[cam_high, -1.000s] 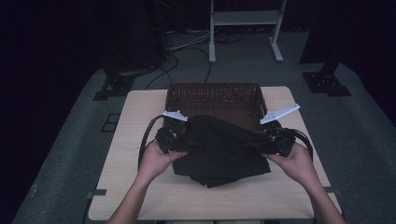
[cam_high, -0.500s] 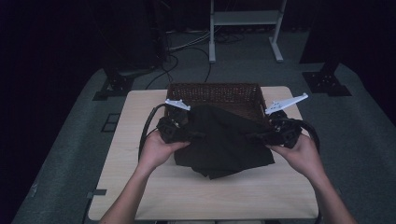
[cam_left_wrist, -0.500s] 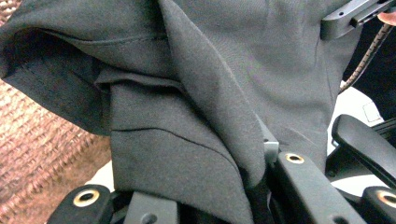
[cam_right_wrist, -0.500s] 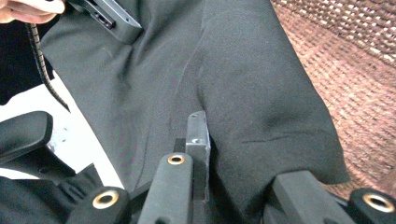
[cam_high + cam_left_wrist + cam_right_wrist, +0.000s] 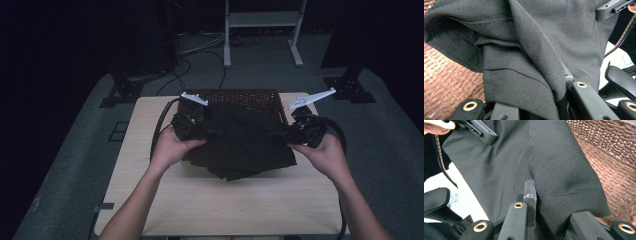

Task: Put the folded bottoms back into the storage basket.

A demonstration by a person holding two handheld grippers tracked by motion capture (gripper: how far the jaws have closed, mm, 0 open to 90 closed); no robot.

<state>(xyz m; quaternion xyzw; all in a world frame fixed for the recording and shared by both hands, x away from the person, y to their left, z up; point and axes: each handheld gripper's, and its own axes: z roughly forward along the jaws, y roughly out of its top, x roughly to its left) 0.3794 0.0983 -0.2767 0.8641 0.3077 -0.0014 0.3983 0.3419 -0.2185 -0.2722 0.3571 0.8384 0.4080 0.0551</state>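
A folded black garment (image 5: 240, 140) hangs between my two grippers above the table, its far part over the brown woven basket (image 5: 260, 96). My left gripper (image 5: 209, 131) is shut on the garment's left edge, and the dark cloth (image 5: 524, 62) drapes over its jaws in the left gripper view. On the opposite edge my right gripper (image 5: 278, 134) is shut on the cloth (image 5: 536, 165), which wraps around its jaws. The basket weave (image 5: 614, 152) lies just behind the cloth in the right gripper view, and the weave (image 5: 446, 82) lies under it in the left gripper view.
The light wooden table (image 5: 220, 200) has bare surface in front of the garment. Cables (image 5: 160, 125) trail from both grippers. Beyond the table stand a dark floor, black stand feet (image 5: 125, 92) and a white frame (image 5: 260, 30).
Both grippers have lifted the garment and carried it away from me toward the basket. Its lower edge has come up off the table's front area.
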